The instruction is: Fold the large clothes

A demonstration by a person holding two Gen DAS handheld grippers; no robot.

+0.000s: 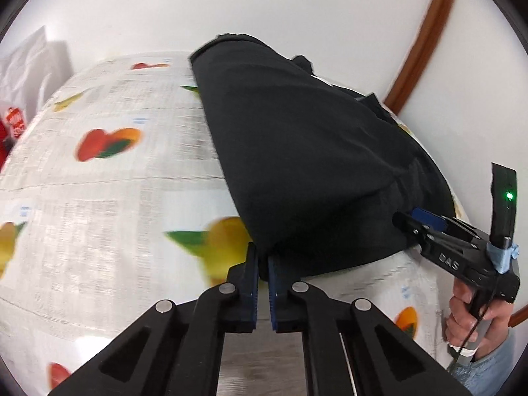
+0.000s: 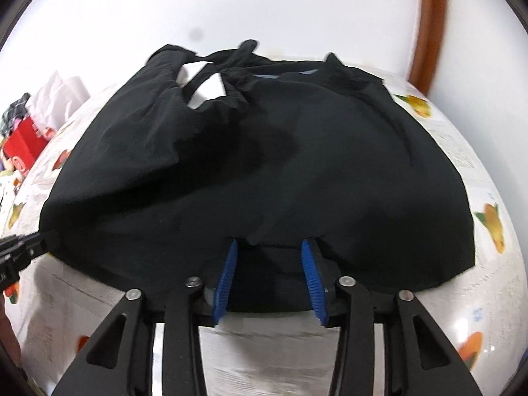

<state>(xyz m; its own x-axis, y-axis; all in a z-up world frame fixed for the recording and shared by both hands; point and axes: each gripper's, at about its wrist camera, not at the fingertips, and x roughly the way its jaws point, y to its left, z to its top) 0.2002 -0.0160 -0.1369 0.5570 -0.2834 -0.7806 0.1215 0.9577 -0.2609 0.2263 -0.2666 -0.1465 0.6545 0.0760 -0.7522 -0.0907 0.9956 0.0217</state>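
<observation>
A black garment (image 1: 313, 148) lies spread on a table under a fruit-print cloth (image 1: 99, 214). My left gripper (image 1: 263, 264) is shut on the garment's near hem corner, and dark fabric fills the thin gap between its blue pads. In the right wrist view the garment (image 2: 264, 165) covers most of the table. My right gripper (image 2: 270, 257) stands open at the near hem. The cloth's edge lies over its fingertips, and its blue pads (image 2: 308, 264) are apart from the fabric. The right gripper (image 1: 409, 219) also shows at the hem's right end, and the left gripper (image 2: 33, 241) at its left end.
A person's hand (image 1: 468, 310) holds the right gripper's handle. A red box (image 2: 23, 145) and white bags (image 1: 29, 66) sit past the table's left side. A brown wooden frame (image 2: 429, 16) runs up the white wall at the right. White patches (image 2: 204, 89) show near the garment's far end.
</observation>
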